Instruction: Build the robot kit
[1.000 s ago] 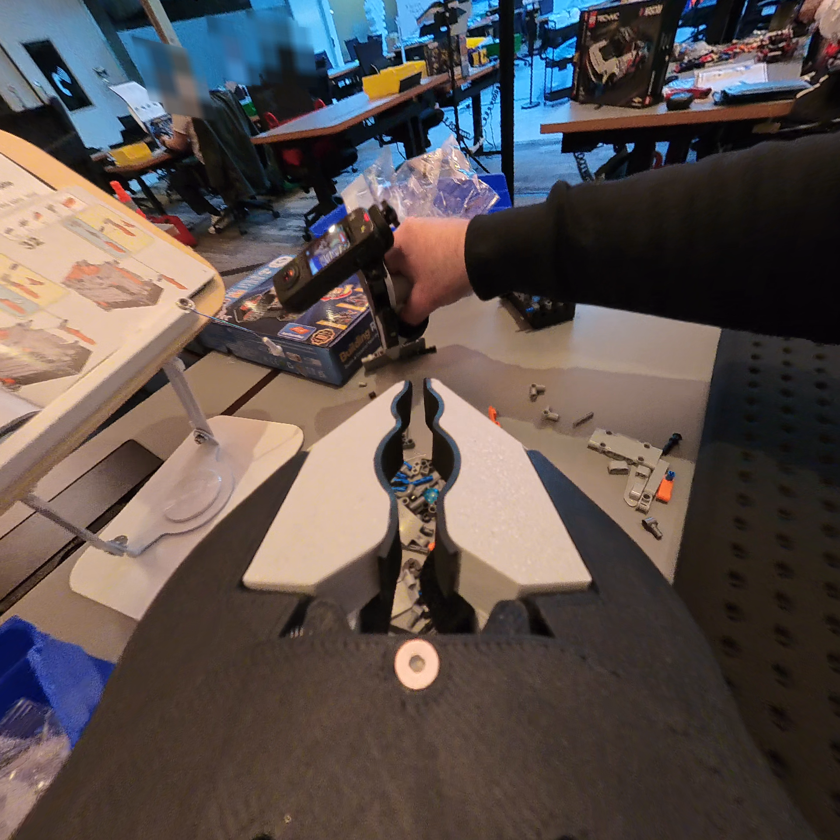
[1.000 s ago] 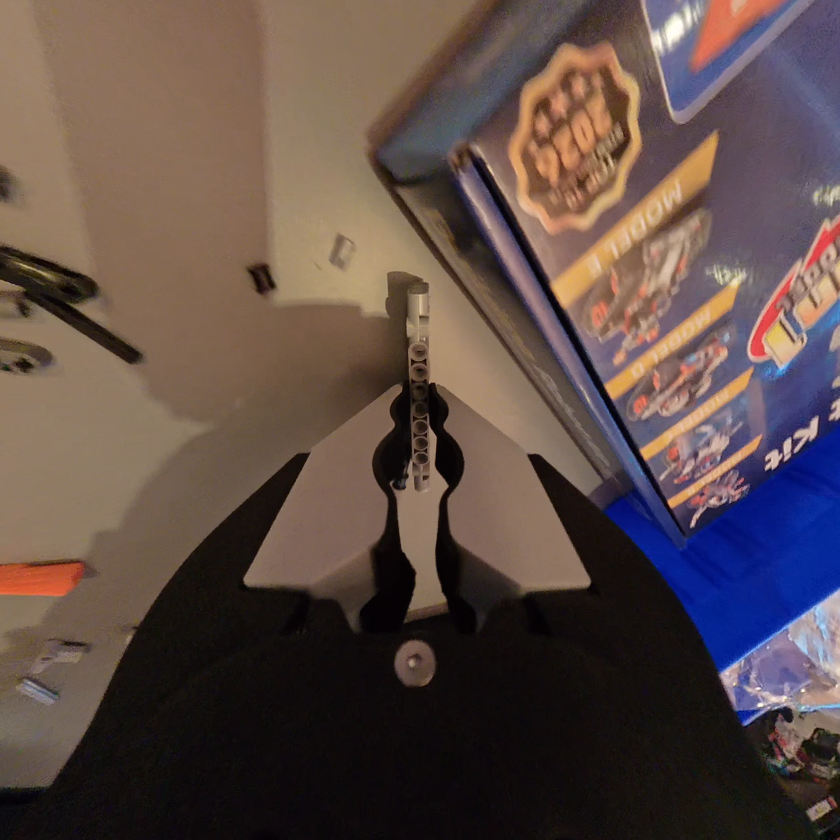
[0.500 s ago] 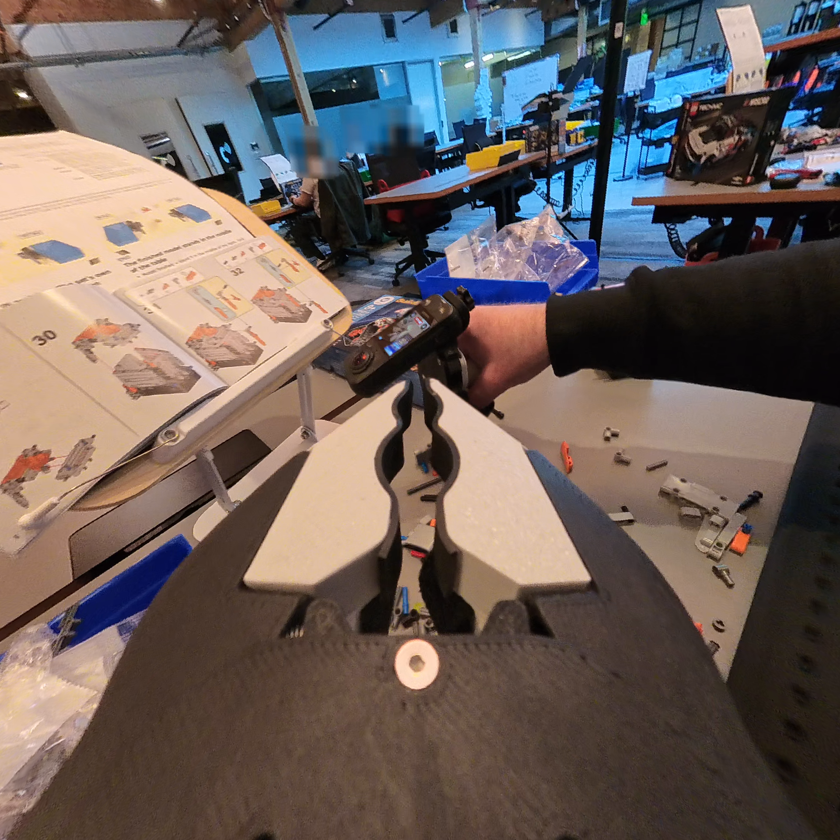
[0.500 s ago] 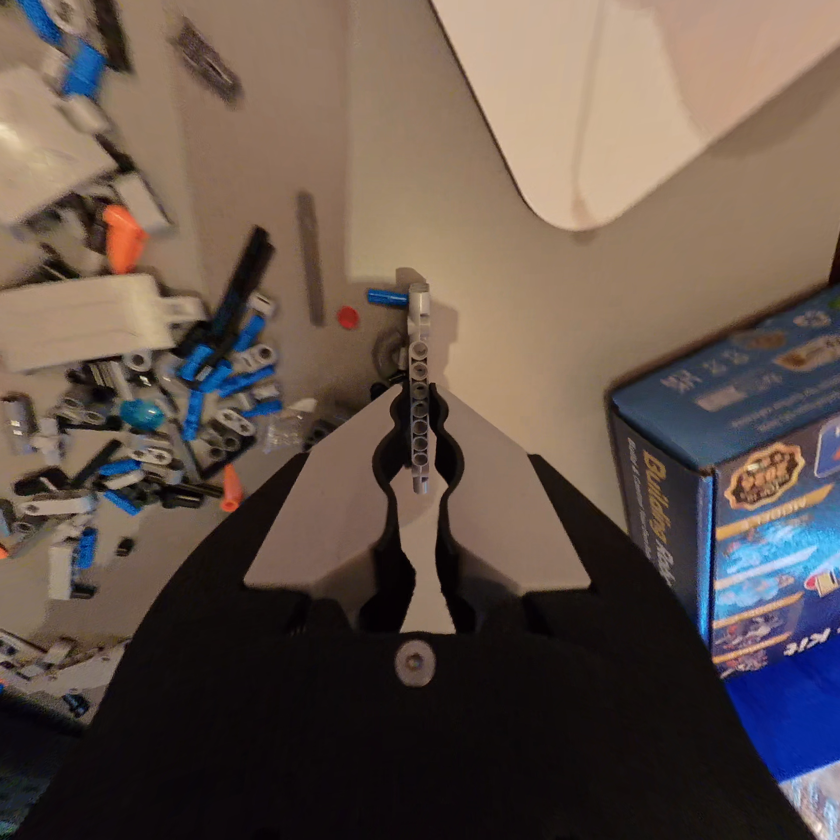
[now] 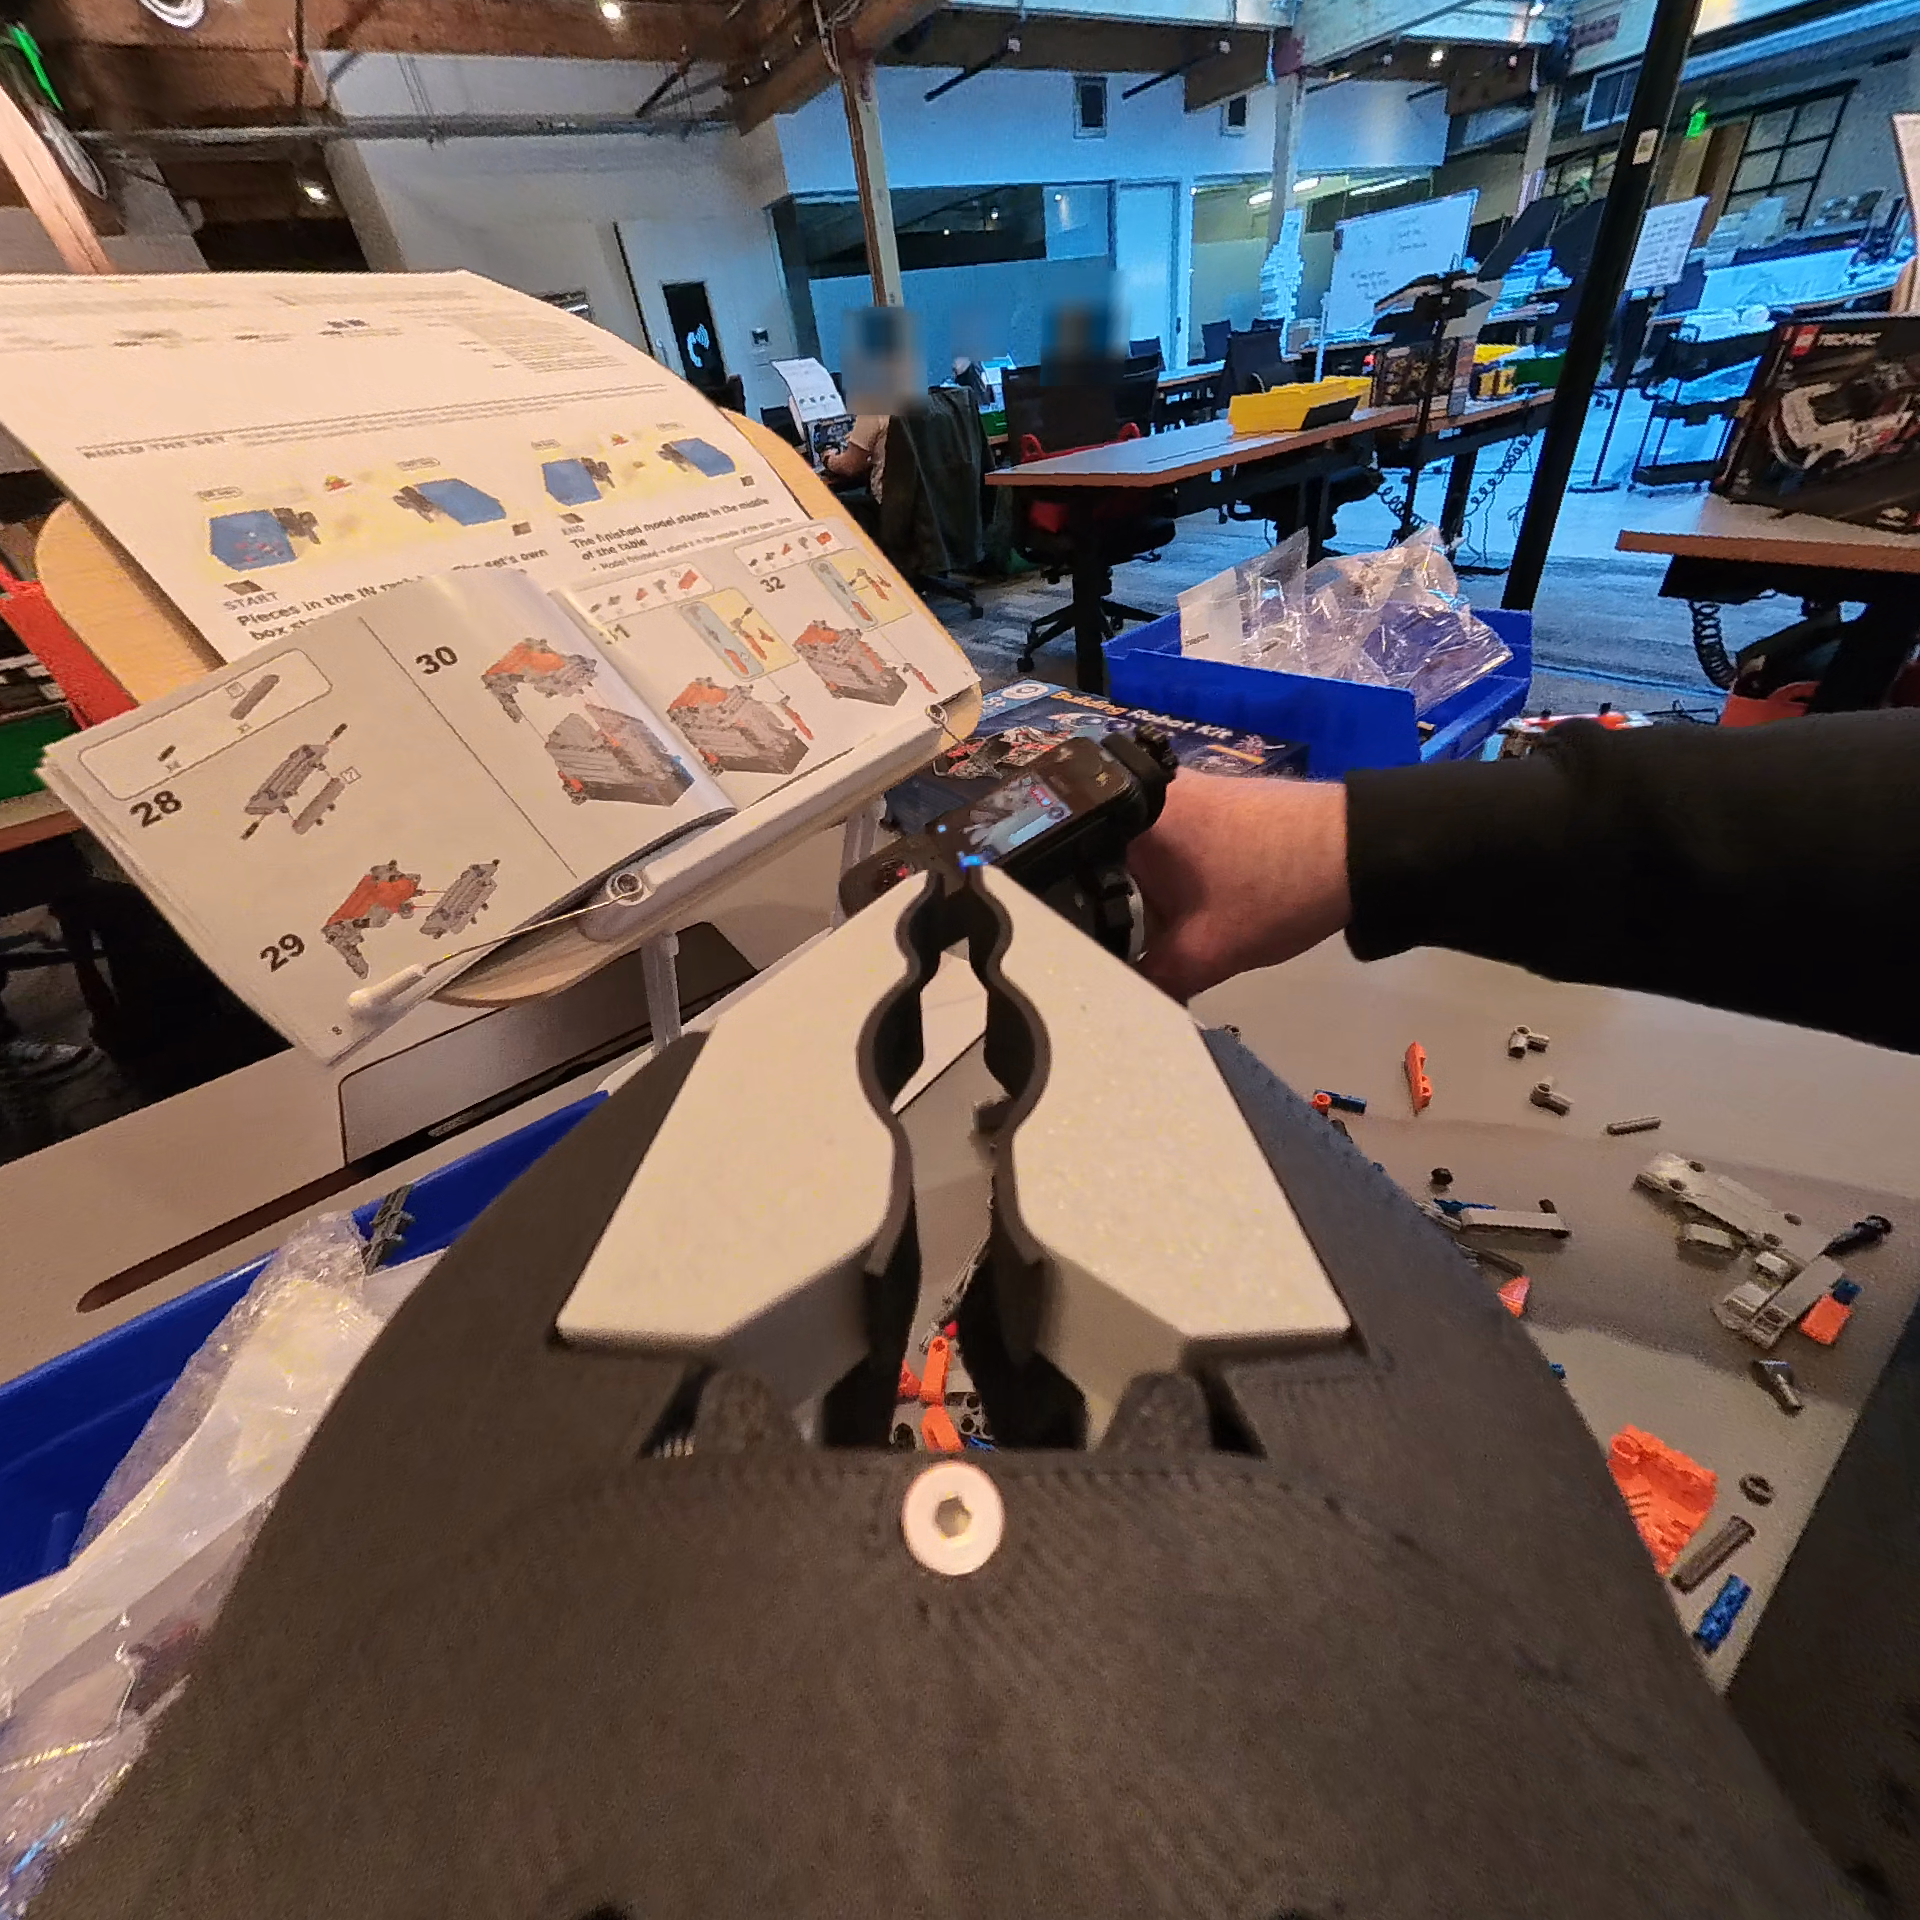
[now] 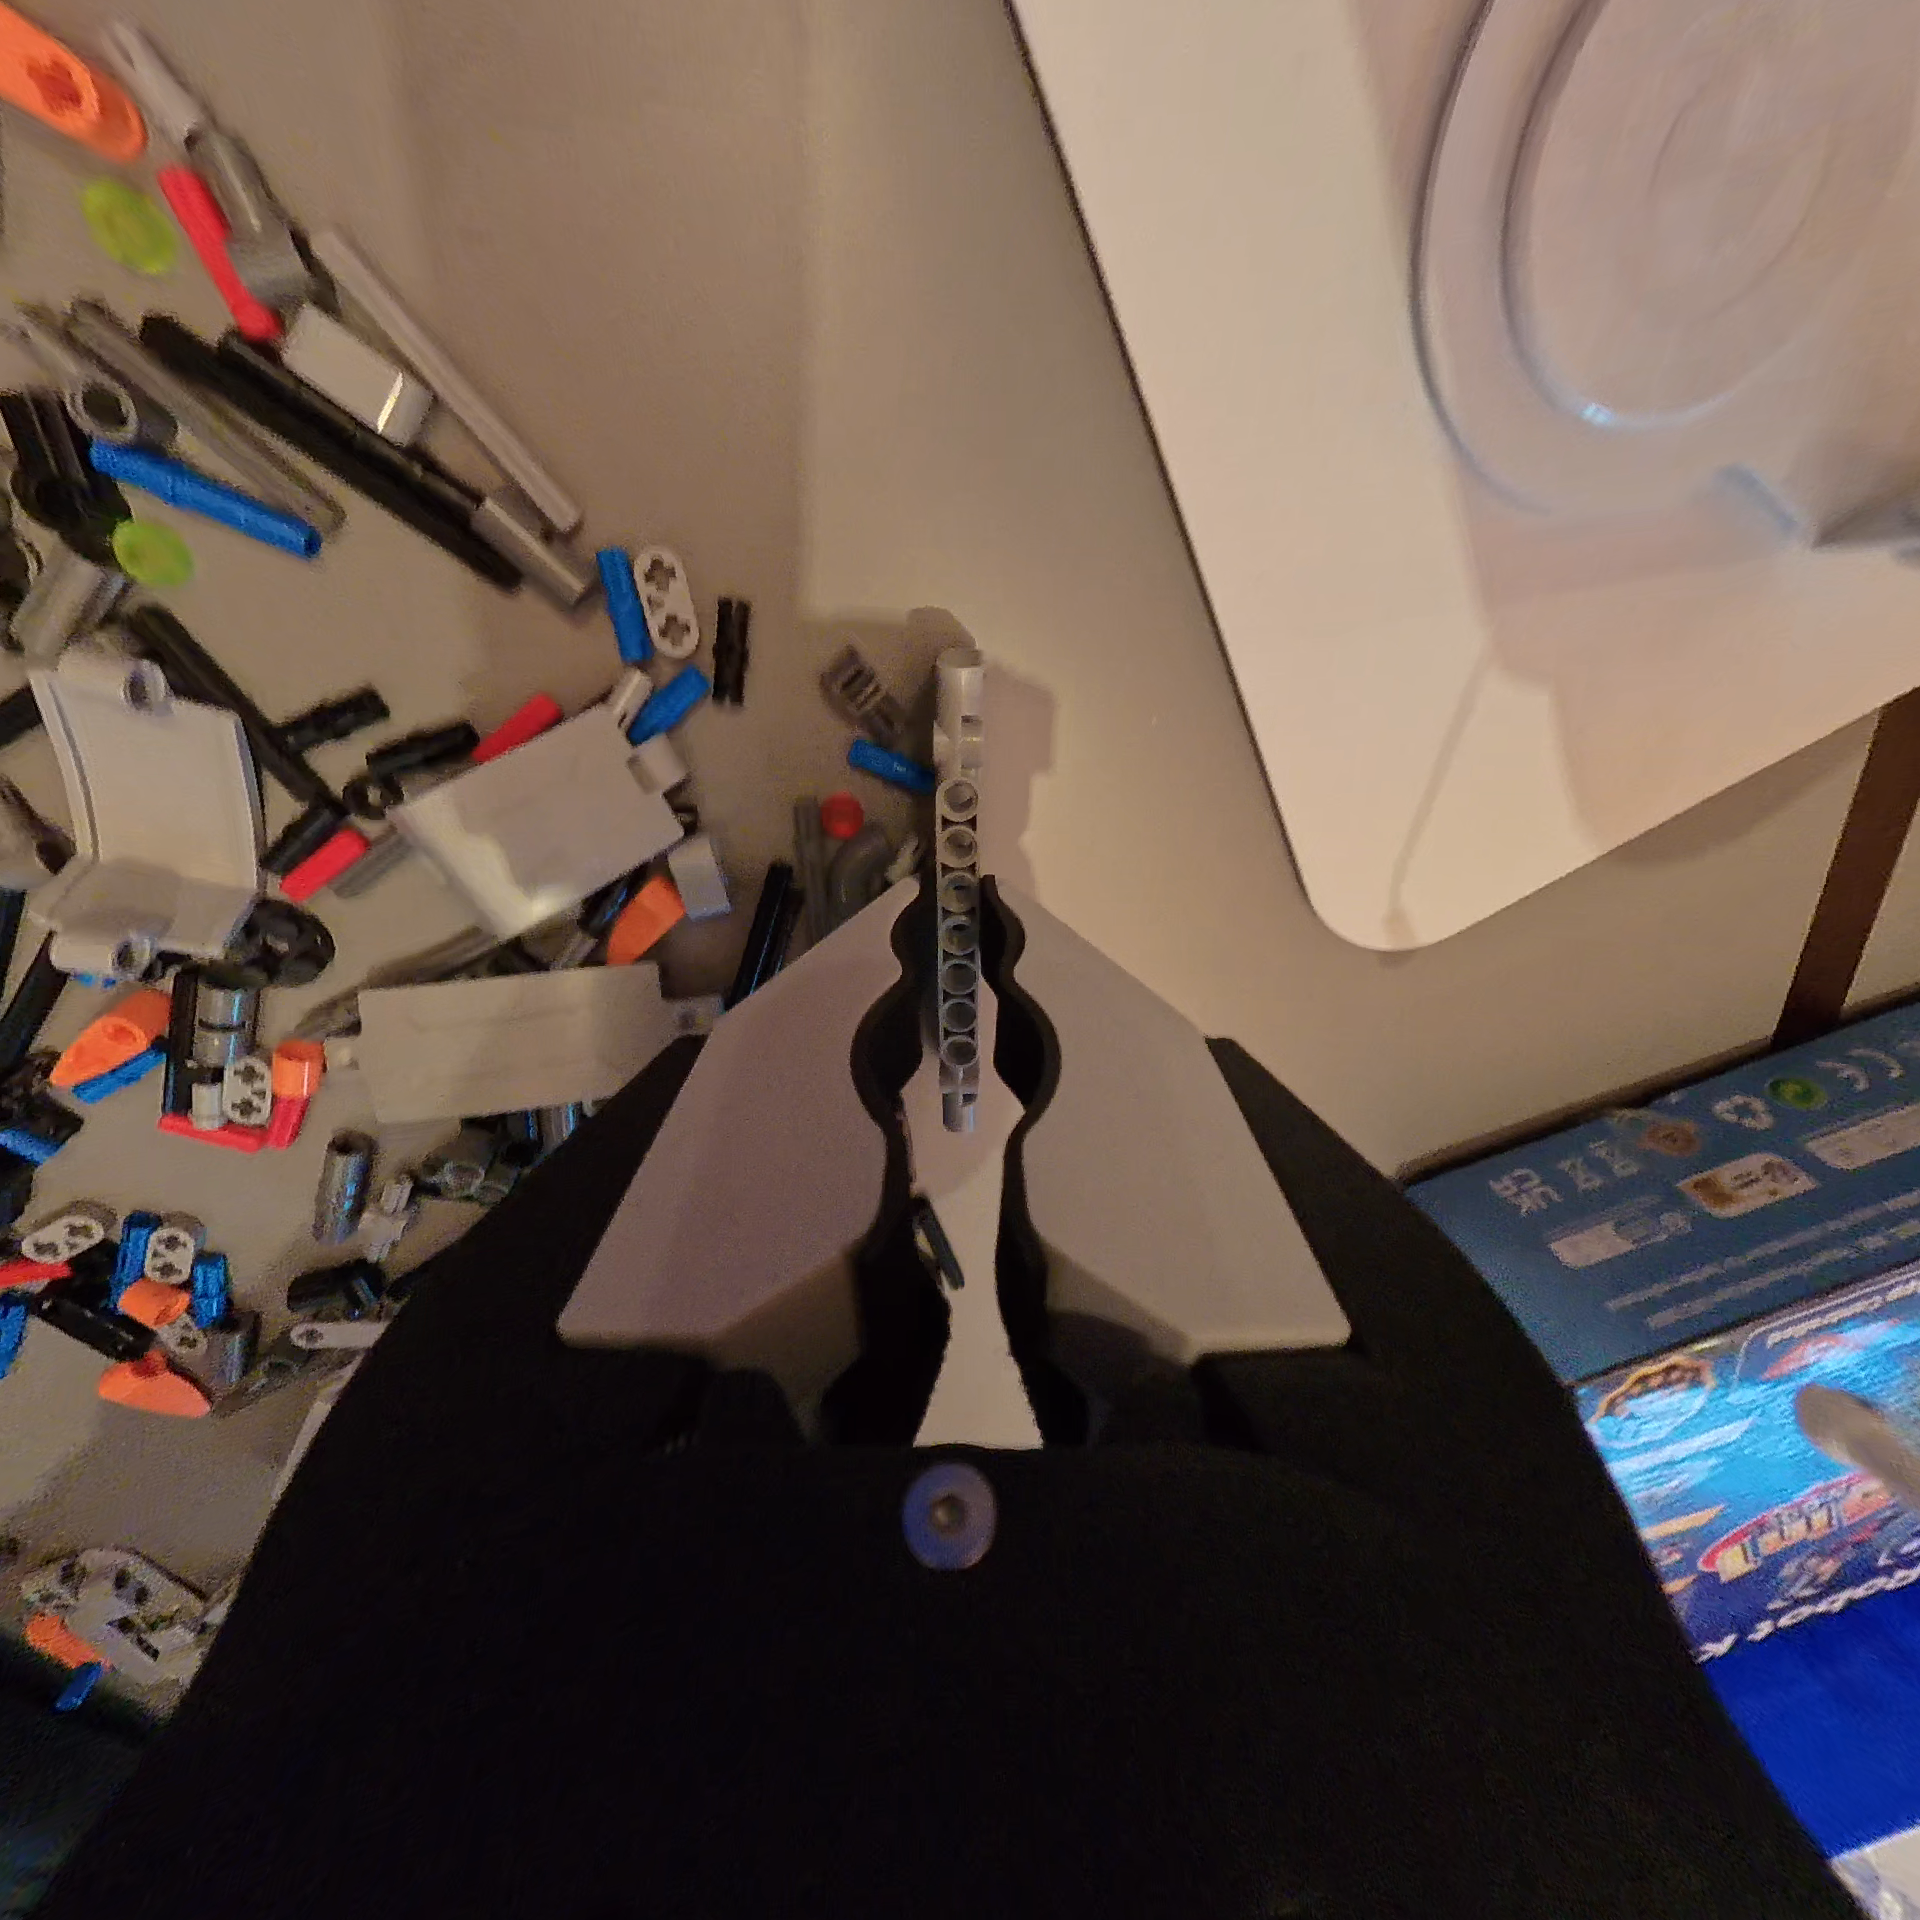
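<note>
My right gripper (image 6: 954, 883) is shut on a light grey beam with a row of holes (image 6: 958, 831). The beam stands out past the fingertips, above the grey table. It hangs beside a pile of loose grey, black, blue and orange building parts (image 6: 312, 831). In the left wrist view a hand (image 5: 1236, 873) holds this right gripper (image 5: 1018, 821), just beyond my left gripper's tips. My left gripper (image 5: 952, 883) is raised above the table, nearly closed with a thin slit, and holds nothing. It points toward an open instruction booklet (image 5: 416, 748) on a tilted stand.
The stand's white base (image 6: 1455, 416) lies right of the beam. A blue kit box (image 6: 1714, 1299) sits at lower right. A blue bin with plastic bags (image 5: 1330, 675) is behind, another blue bin (image 5: 104, 1403) at left. Loose parts (image 5: 1714, 1278) lie at right.
My right gripper has carried the beam from beside the blue box to the parts pile by the stand base. My left gripper has risen and tilted up toward the booklet.
</note>
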The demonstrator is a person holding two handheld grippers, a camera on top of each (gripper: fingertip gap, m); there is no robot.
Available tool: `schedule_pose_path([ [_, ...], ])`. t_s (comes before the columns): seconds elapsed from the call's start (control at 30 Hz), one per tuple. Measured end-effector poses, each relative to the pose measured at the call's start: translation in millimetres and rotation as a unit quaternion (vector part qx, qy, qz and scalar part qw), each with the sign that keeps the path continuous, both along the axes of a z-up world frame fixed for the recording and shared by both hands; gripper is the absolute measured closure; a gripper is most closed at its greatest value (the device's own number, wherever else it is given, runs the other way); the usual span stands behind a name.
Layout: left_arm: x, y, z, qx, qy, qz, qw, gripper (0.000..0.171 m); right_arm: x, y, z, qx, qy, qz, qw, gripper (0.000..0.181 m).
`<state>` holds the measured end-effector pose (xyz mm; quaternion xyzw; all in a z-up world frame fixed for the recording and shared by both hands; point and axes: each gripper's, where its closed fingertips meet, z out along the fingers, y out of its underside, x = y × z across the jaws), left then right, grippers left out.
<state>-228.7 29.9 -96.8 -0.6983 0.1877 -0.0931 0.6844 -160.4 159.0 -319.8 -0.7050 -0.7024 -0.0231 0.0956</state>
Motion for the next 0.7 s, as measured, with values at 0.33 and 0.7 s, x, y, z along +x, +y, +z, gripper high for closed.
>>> schedule_pose_path([
  [0.33, 0, 1, -2, -0.005, -0.009, -0.011, 1.0, 0.17, -13, -50, 0, -0.024, -0.008, 0.11, 0.994, 0.177],
  [0.7, 8, 3, -8, -0.014, -0.004, -0.021, 1.0, 0.17, 19, -64, 28, -0.059, 0.035, 0.066, 0.995, 0.176],
])
